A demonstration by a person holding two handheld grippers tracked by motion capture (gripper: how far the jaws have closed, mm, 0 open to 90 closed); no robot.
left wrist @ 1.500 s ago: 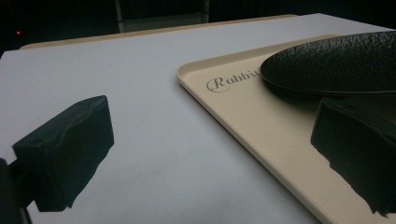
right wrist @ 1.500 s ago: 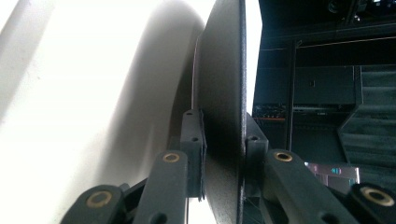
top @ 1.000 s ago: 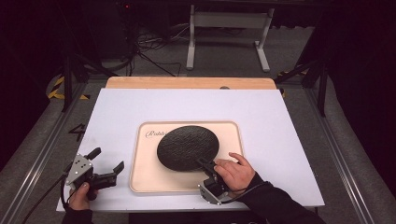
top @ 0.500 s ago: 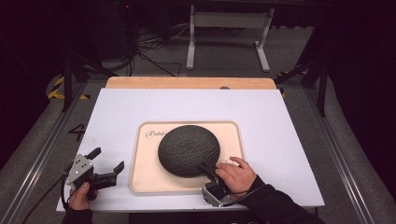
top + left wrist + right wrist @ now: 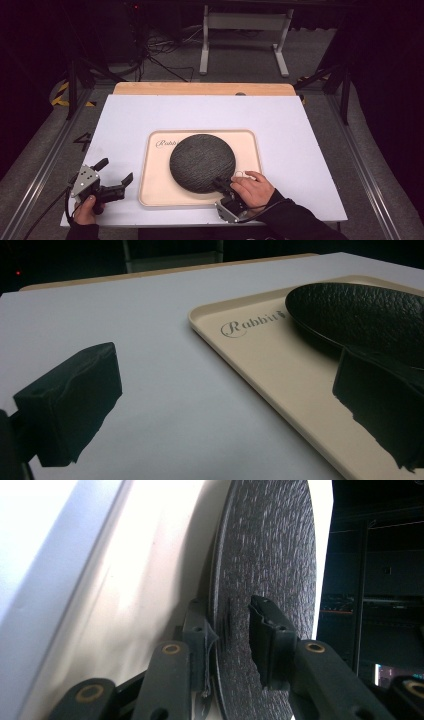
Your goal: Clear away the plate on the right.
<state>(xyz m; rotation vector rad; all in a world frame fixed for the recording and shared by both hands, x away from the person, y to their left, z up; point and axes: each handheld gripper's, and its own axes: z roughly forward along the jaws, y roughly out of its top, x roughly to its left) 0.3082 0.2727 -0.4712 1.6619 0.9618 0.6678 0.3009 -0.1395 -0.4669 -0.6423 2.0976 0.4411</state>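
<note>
A round black textured plate point(image 5: 200, 160) lies on a cream tray point(image 5: 150, 167) marked "Rabbit" at the table's near middle. My right gripper point(image 5: 220, 184) is at the plate's near right rim, shut on it. In the right gripper view one jaw sits under the plate point(image 5: 270, 545) and the other on its top face, with the gripper point(image 5: 230, 615) turned on its side next to the tray point(image 5: 150, 580). My left gripper point(image 5: 117, 170) stands open on the table left of the tray, holding nothing. In its view the gripper point(image 5: 225, 407) faces the tray point(image 5: 250, 355) and plate point(image 5: 360, 310).
The white table top point(image 5: 200, 112) stretches beyond the tray to a wooden strip point(image 5: 200, 88) at the far edge. A metal stand point(image 5: 240, 35) and cables are on the floor behind. Rails run along both sides of the table.
The plate has shifted slightly toward the near edge of the tray, along with my right gripper and hand. The left gripper has stayed where it was.
</note>
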